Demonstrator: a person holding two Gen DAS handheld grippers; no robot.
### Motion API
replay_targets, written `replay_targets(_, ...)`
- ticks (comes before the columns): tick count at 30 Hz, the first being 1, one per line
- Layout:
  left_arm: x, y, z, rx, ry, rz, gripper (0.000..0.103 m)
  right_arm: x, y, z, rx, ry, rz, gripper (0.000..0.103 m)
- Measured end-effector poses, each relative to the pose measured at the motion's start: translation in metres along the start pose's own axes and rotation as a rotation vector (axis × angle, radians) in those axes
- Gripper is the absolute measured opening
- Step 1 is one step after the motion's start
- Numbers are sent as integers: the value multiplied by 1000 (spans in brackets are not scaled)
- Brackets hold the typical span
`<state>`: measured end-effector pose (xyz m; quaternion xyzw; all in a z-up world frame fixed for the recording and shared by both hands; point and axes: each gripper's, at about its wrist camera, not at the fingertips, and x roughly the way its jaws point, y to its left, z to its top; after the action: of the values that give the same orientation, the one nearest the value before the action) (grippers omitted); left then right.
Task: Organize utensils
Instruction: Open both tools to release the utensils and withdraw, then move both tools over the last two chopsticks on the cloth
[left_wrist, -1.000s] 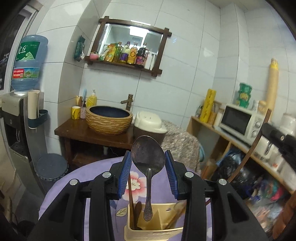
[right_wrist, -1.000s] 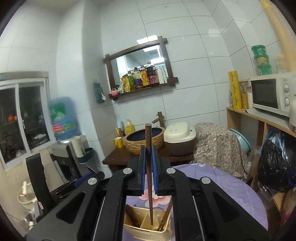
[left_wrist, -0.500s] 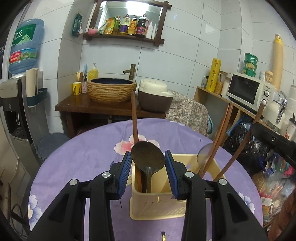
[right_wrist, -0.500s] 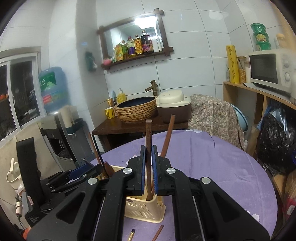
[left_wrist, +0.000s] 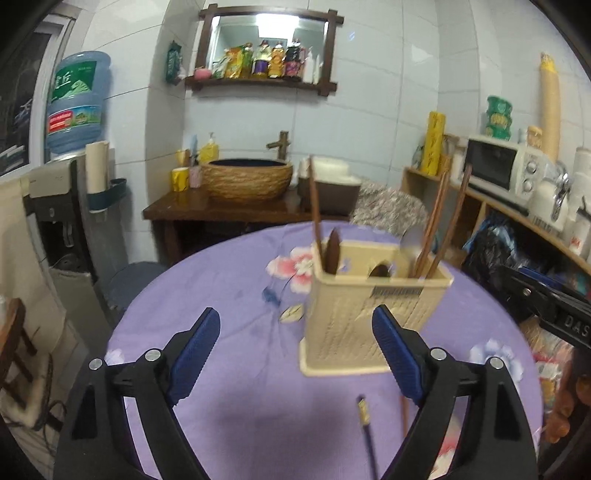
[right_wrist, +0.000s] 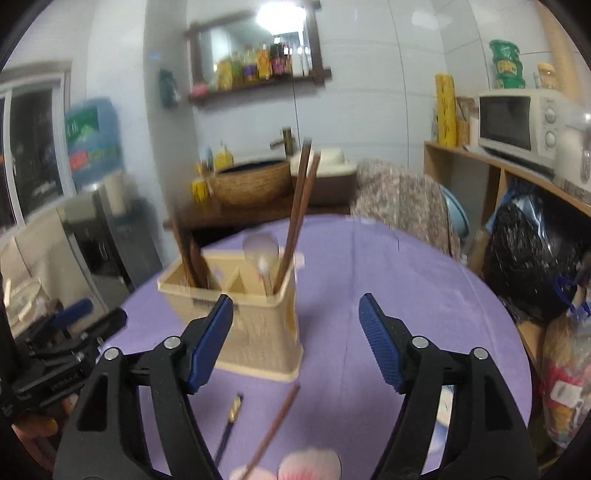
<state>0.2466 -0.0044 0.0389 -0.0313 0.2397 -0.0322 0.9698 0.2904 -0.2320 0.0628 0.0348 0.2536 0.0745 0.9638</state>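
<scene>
A beige utensil holder (left_wrist: 373, 310) (right_wrist: 255, 317) stands on the round purple flowered table (left_wrist: 229, 295) (right_wrist: 406, 280). It holds several brown chopsticks (left_wrist: 436, 225) (right_wrist: 299, 210), a dark spoon (left_wrist: 332, 251) and a pale spoon (right_wrist: 260, 247). A loose brown chopstick (right_wrist: 275, 424) (left_wrist: 404, 413) and a dark chopstick with a gold band (right_wrist: 229, 424) (left_wrist: 367, 432) lie on the cloth in front of it. My left gripper (left_wrist: 295, 347) is open and empty, just short of the holder. My right gripper (right_wrist: 295, 336) is open and empty, above the loose chopsticks.
A wooden washstand with a woven basin (left_wrist: 247, 181) stands behind the table. A water dispenser (left_wrist: 74, 110) is at the left. A shelf with a microwave (left_wrist: 498, 166) (right_wrist: 524, 125) and black bags (right_wrist: 532, 266) runs along the right. The other gripper (left_wrist: 546, 302) (right_wrist: 59, 350) shows at each view's edge.
Both grippers have opened and let go: the left released the dark spoon and the right released the chopstick, both now standing in the holder. Both grippers have pulled back from it.
</scene>
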Motion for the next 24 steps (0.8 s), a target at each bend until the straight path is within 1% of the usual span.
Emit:
replay_targets(2, 0, 7, -15, -1, 36, 30, 86, 3, 8, -20, -51, 75, -59, 79)
replay_targets(3, 1, 10, -23, -2, 57, 40, 86, 5, 12, -30, -73, 102, -71, 80)
replay_targets(4, 0, 12, -29, -4, 72, 47, 86, 7, 17, -41, -98, 135, -87, 85)
replay_targets(5, 1, 15, -38, -4, 92, 55, 87, 9, 22, -53, -120, 169, -99, 88)
replay_targets(7, -1, 20, -52, -8, 118, 72, 89, 12, 30, -73, -156, 220, -102, 89)
replay_targets(11, -6, 32, -75, -29, 153, 106, 91, 20, 42, -108, -176, 316, -104, 89)
replay_targets(15, -15, 42, -86, -27, 154, 162, 92, 30, 50, -138, -185, 416, -114, 89)
replay_targets(18, -22, 51, -89, -50, 150, 169, 94, 36, 56, -152, -203, 473, -122, 89)
replay_targets(20, -24, 53, -91, -60, 153, 168, 94, 35, 57, -154, -211, 462, -147, 94)
replay_targets(21, -23, 54, -91, -63, 155, 168, 94, 35, 57, -154, -212, 466, -158, 95)
replay_targets(24, -23, 53, -93, -65, 160, 162, 94, 33, 58, -154, -196, 482, -151, 95)
